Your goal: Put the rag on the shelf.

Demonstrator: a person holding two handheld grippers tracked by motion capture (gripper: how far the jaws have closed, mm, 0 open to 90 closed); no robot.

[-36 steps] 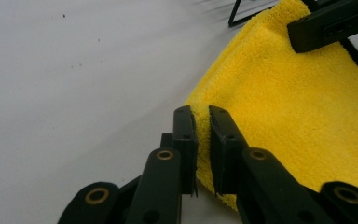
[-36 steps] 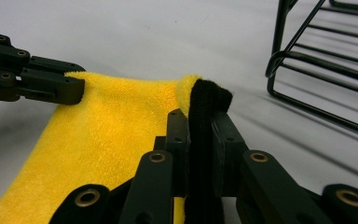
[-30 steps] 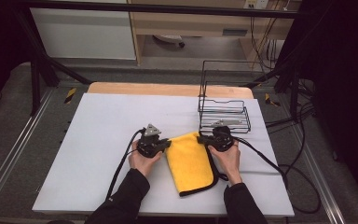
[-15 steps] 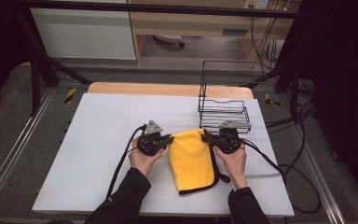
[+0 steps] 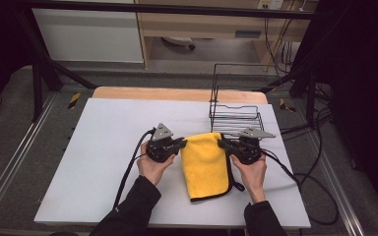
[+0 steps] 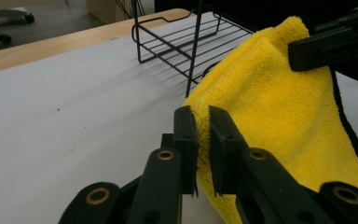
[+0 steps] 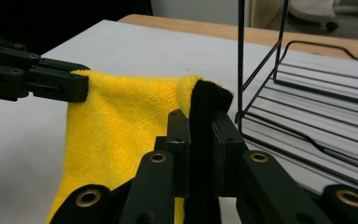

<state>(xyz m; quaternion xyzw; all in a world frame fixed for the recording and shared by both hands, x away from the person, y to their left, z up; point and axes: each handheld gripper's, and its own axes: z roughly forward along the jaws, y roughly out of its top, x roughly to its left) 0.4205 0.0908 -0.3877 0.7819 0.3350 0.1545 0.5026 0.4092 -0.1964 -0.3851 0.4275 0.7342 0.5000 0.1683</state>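
High view: yellow cloth (image 5: 204, 164) is lying folded on the white counter (image 5: 103, 142), far edge lifted, at 7 o'clock of the wire rack (image 5: 235, 118). Left gripper (image 5: 183, 143) is pinching its far-left corner, right gripper (image 5: 221, 143) its far-right corner.

Left gripper view: jaws are clamping the cloth (image 6: 279, 116) corner; the other gripper (image 6: 291, 55) is holding the far corner at 2 o'clock.

Right gripper view: jaws are squeezing the black-trimmed corner; rack (image 7: 307, 116) is sitting at 3 o'clock.
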